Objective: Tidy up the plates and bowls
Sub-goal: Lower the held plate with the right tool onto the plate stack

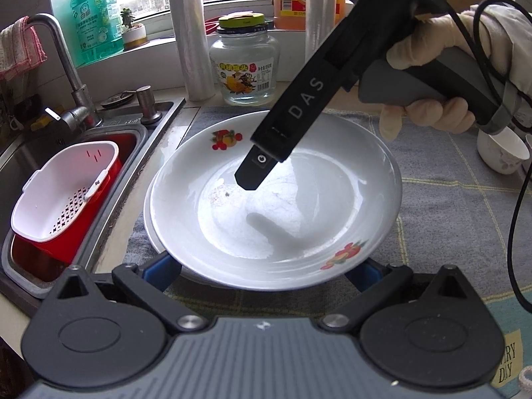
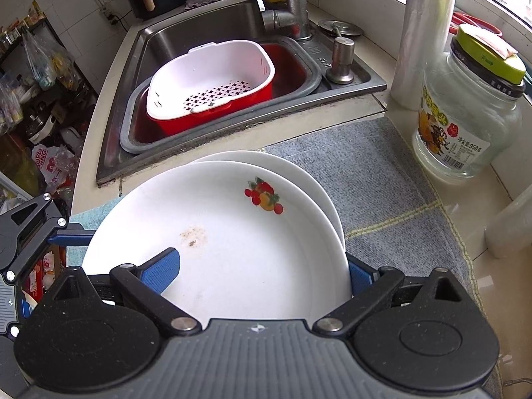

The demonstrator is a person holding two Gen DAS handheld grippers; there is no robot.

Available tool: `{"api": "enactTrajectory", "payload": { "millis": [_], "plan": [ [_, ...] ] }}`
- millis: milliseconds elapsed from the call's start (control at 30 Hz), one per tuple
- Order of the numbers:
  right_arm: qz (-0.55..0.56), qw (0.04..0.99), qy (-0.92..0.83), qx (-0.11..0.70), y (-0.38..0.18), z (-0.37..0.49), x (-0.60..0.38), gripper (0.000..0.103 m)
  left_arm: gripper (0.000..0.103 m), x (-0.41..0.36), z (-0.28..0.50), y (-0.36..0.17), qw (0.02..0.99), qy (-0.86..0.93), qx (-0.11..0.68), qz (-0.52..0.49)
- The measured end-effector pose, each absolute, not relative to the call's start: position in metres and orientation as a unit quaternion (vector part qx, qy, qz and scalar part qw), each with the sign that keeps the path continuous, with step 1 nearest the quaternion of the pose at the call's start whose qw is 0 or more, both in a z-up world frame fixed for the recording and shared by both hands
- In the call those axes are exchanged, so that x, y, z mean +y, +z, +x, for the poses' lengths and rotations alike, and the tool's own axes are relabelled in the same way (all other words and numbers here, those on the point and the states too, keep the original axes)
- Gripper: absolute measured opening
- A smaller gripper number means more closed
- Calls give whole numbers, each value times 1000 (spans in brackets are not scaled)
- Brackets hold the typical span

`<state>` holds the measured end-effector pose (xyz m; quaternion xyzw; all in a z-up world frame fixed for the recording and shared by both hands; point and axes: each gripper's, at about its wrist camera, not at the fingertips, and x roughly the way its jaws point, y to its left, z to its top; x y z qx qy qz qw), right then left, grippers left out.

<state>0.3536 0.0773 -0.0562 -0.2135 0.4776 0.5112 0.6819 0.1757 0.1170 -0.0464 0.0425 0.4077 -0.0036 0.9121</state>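
We see the fruit-print plate (image 2: 232, 242) lying on a plain plate (image 2: 299, 173) on the grey mat, right of the sink. The right gripper (image 2: 262, 272) straddles its near rim, jaws spread — gripping nothing. The left gripper (image 1: 266, 272) too gapes wide — empty, rim between its fingers.

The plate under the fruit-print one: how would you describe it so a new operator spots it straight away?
Start at the steel sink holding the red-and-white colander, then drop to the grey cloth beside it. Two white plates are stacked there. The lower plate shows only as a crescent toward the sink, plain white as far as visible, unlike the fruit-print plate on top.
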Motion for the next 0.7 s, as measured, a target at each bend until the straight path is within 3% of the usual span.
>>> {"api": "enactTrajectory", "payload": {
  "millis": [700],
  "plan": [
    [-241, 665, 526, 473, -73, 349, 102, 102, 102, 127, 175, -49, 905, 23, 425, 24]
  ]
}}
